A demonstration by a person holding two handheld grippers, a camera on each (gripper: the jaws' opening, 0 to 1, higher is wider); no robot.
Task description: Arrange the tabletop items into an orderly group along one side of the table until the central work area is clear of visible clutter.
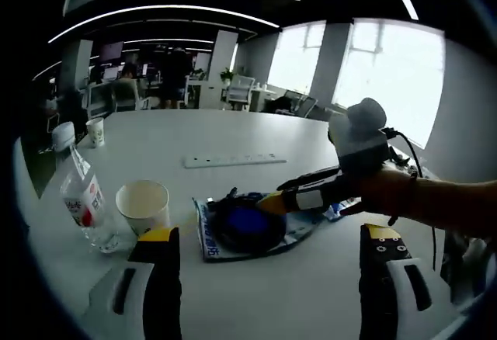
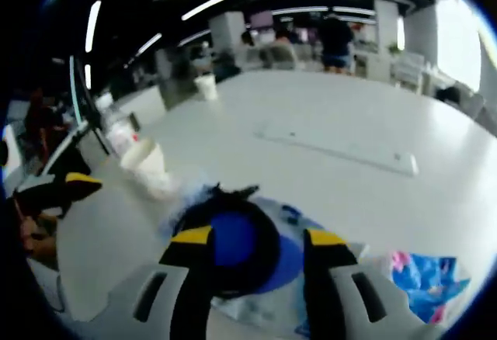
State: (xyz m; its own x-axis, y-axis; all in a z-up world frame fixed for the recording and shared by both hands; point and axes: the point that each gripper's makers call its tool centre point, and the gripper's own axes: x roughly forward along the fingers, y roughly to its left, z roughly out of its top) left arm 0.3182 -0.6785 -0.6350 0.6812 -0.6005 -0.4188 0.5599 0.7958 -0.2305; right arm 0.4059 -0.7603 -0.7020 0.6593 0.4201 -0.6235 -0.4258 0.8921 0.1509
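Left hand-held gripper (image 1: 268, 258): we see its jaws spread wide apart at 6 o'clock of the left gripper view, nothing between them, hanging just short of the clutter.

Right hand-held gripper (image 2: 252, 239): in the right gripper view its yellow-tipped jaws sit parted on either side of the black-and-blue round object (image 2: 229, 243). We cannot tell if they actually touch it; the picture is blurred. In the left gripper view the same right hand-held gripper (image 1: 268, 200) comes in from 3 o'clock, held by a person's hand (image 1: 400, 189), tips at the round object (image 1: 245, 227).

The round object lies on a printed sheet (image 1: 213, 243), just ahead of the left jaws, near the close edge of the white worktop (image 1: 233, 134). A bit of colourful wrapper (image 2: 423, 274) lies at 4 o'clock in the right gripper view, just beside the sheet.

At 9 o'clock of the sheet in the left gripper view: a paper cup (image 1: 144, 204), upright, and just beyond it a clear water bottle (image 1: 84, 200) with a red-and-white label, tilted in this view. Cup and bottle stand close together; contact unclear.

Further out toward 12 o'clock, a white power strip (image 1: 233, 160) lies flat mid-worktop, well apart from the group. A second paper cup (image 1: 95, 132) stands at the far edge near 10 o'clock. Office chairs, desks and people sit in the background.
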